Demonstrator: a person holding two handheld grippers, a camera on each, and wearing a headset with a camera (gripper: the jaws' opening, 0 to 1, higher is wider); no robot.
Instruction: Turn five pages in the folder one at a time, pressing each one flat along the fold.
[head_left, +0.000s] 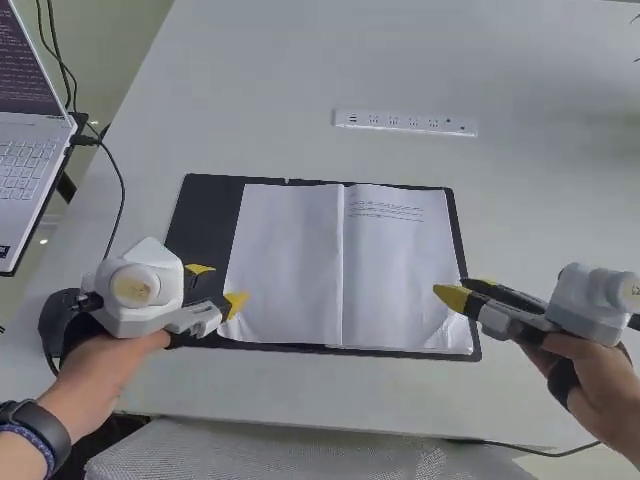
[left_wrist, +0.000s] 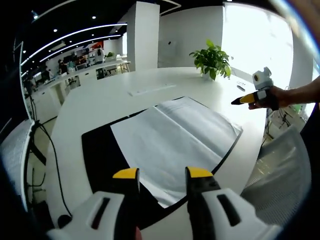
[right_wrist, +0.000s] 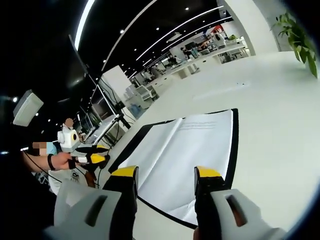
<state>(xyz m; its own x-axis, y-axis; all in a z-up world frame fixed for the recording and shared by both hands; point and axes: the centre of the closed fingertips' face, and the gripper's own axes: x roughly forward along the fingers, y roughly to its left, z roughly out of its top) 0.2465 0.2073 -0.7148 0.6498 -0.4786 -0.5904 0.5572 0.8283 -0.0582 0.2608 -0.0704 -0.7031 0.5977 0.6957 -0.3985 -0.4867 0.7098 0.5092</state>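
Fingers (left_wrist: 126, 174) of the left gripper (head_left: 218, 287) and right gripper (head_left: 455, 293) stand parted, holding nothing. The folder (head_left: 205, 225) lies open on the white surface (head_left: 300, 80) between them. Its right page (head_left: 395, 260) is likely thin, light, floppy and easily creased; the lower outer corner (head_left: 452, 335), near the right gripper, looks the best place to pinch one sheet.

An open folder (head_left: 340, 265) lies on the white table (head_left: 300, 60). The left gripper (head_left: 220, 287) and right gripper (head_left: 458, 294) hover at the folder's near corners.
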